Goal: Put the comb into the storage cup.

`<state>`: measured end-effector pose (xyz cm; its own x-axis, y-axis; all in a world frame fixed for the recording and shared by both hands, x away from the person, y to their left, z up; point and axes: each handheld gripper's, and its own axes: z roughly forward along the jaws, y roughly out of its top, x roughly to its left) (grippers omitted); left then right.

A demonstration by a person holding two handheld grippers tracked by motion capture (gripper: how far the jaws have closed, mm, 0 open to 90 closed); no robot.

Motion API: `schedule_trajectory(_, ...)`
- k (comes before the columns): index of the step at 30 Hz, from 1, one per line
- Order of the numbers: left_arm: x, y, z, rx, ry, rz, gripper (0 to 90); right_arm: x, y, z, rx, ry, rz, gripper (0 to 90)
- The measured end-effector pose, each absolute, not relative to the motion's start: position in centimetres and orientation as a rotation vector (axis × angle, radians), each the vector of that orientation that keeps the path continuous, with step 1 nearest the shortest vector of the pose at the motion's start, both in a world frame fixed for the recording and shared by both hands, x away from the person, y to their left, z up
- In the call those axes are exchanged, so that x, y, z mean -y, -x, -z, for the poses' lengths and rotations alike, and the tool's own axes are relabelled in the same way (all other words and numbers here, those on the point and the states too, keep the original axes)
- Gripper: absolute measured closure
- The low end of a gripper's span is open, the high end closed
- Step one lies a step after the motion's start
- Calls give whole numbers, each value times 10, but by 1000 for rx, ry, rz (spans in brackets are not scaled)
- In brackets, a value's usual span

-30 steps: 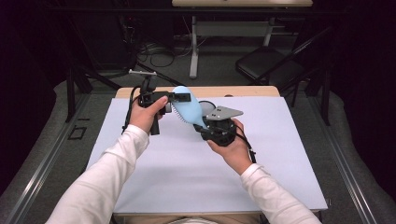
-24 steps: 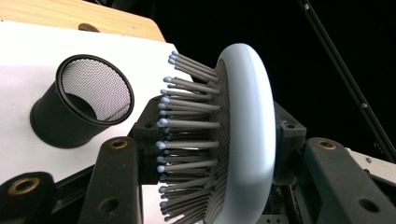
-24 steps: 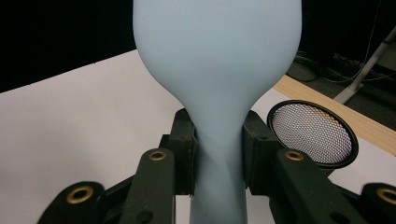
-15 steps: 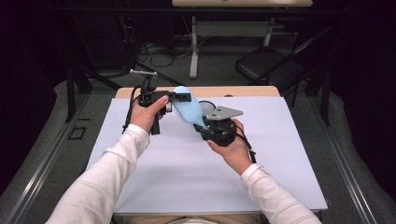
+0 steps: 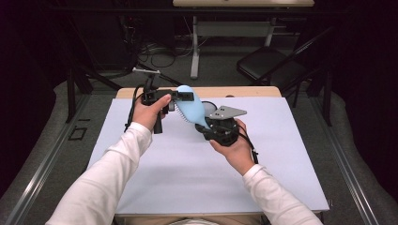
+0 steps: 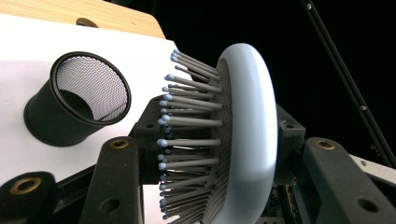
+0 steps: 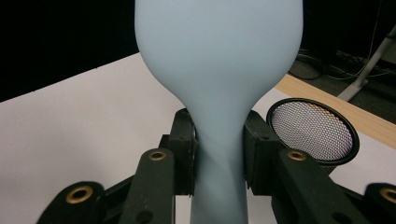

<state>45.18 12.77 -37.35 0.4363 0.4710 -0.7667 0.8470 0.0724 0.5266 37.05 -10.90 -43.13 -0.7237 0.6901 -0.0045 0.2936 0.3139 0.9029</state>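
Currently my left claw (image 6: 210, 154) pinches the hairbrush (image 5: 191, 110) head while my right claw (image 7: 218, 154) clamps its handle, steadying it above the table (image 5: 187, 173) near the mesh cup (image 7: 312, 131).

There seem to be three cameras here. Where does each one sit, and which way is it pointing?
High view: above the person's side, looking forward and down on the table; both sleeved forearms, left gripper, right gripper.
Left gripper view: rides on the left gripper, looking along its jaws clamped on the hairbrush head.
Right gripper view: rides on the right gripper, looking along its jaws clamped on the brush handle.
Shared: both gripper views show the black mesh cup.
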Motion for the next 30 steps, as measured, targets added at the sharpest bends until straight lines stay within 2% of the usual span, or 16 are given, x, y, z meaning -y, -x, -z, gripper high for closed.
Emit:
schedule_trajectory(10,-125,-454,373,-1202,-1561,411,512,110,-371,431,-2200,-883,-1385,622)
schedule_trajectory(14,-125,-454,373,-1200,-1558,398,512,110,-372,434,-2207,-889,-1381,557)
schedule_trajectory(23,-130,-455,372,-1199,-1551,374,512,109,-372,436,-2194,-879,-1362,348)
schedule_trajectory(30,-132,-455,371,-1208,-1561,354,511,109,-370,436,-2188,-864,-1403,272)
